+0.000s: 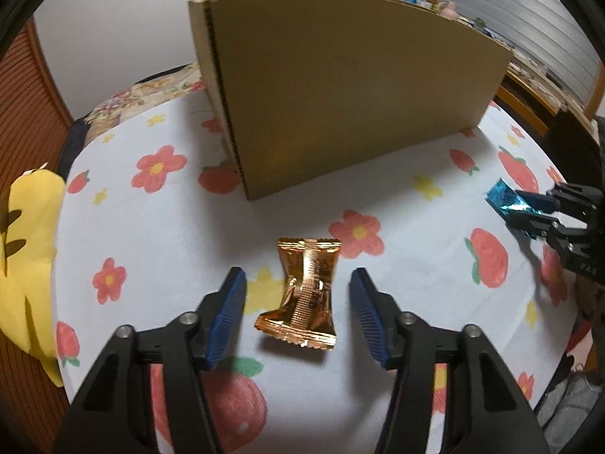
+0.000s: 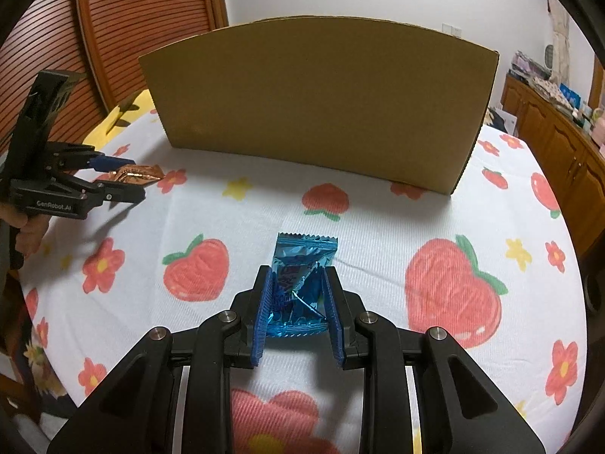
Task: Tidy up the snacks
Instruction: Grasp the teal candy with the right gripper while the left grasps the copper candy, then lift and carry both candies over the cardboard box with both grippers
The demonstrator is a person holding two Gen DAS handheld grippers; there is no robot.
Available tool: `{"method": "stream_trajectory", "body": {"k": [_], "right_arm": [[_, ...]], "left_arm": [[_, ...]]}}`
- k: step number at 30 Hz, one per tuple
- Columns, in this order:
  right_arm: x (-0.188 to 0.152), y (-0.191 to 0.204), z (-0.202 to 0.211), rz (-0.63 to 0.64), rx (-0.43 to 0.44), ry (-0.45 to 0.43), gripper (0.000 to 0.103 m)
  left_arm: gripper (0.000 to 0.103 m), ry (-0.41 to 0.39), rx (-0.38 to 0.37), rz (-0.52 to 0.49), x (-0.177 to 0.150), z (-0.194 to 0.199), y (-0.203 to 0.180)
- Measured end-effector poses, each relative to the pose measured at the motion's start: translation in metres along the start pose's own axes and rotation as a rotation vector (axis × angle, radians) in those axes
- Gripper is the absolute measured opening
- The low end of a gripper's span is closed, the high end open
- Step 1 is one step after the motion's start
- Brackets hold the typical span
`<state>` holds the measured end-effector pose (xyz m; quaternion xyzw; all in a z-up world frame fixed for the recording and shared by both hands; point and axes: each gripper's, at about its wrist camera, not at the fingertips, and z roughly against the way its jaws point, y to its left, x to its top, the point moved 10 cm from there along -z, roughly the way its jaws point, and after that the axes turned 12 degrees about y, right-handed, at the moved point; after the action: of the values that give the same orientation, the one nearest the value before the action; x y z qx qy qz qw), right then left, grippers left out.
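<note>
Two wrapped snacks are in play on the flower-and-strawberry cloth (image 1: 378,189), one for each gripper.

Starting at the far left of the left wrist view, a yellow plush (image 1: 26,265) lies at nine o'clock, off the edge of the cloth. Moving in, the left gripper (image 1: 298,282) points down at the gold snack packet (image 1: 302,295), which lies flat on the cloth dead centre. The blue pads (image 1: 227,310) stand either side of it with clear cloth showing between pad and wrapper on both sides: released, not gripping, though the packet sits right between the jaws. Above it, at twelve o'clock, the cardboard box (image 1: 340,94) stands upright on the cloth, its plain brown wall facing us.

Over to three o'clock in that same view, the right gripper (image 1: 518,210) comes in from the edge with a blue snack packet (image 1: 503,198) sticking out past its tips.

The right wrist view confirms it: the right gripper is clenched on the blue snack packet, pads pressed against both sides, the foil crumpled between them, the serrated far end poking toward twelve o'clock. Whether the packet touches the cloth I cannot tell. At nine o'clock there, a hand (image 2: 30,230) holds the left gripper's handle.
</note>
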<state>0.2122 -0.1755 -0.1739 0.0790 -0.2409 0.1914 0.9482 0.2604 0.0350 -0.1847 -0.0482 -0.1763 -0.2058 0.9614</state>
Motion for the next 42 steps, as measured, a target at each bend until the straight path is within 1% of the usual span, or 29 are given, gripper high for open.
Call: {"method": "stream_trajectory", "body": {"k": [1, 2, 5, 9, 15, 18, 25, 33, 42], "right_arm": [[0.0, 0.0, 0.0, 0.0, 0.0, 0.0, 0.025], [0.0, 0.0, 0.0, -0.001, 0.001, 0.0, 0.025], [0.0, 0.001, 0.0, -0.002, 0.002, -0.001, 0.025], [0.0, 0.0, 0.0, -0.002, 0.002, -0.002, 0.025], [0.0, 0.0, 0.0, -0.002, 0.001, -0.002, 0.025], [0.0, 0.0, 0.0, -0.003, 0.002, -0.003, 0.025], [0.001, 0.0, 0.0, -0.005, 0.003, -0.006, 0.025], [0.001, 0.001, 0.001, -0.005, 0.009, -0.017, 0.025], [0.002, 0.002, 0.004, -0.005, 0.003, -0.035, 0.025]], "left_arm": [[0.036, -0.005, 0.004, 0.006, 0.0, 0.001, 0.001], [0.028, -0.01, 0.003, 0.015, -0.001, 0.002, 0.002], [0.028, -0.01, -0.015, 0.032, -0.003, 0.004, 0.002], [0.027, -0.033, -0.015, 0.067, -0.01, 0.007, 0.004], [0.027, -0.087, -0.017, 0.123, -0.019, 0.019, 0.004], [0.027, -0.107, -0.003, 0.121, -0.018, 0.024, 0.001], [0.027, -0.17, -0.005, 0.127, -0.014, 0.046, -0.008], [0.028, -0.209, -0.017, 0.102, -0.01, 0.064, -0.028], [0.028, -0.261, 0.008, 0.096, -0.002, 0.081, -0.035]]}}
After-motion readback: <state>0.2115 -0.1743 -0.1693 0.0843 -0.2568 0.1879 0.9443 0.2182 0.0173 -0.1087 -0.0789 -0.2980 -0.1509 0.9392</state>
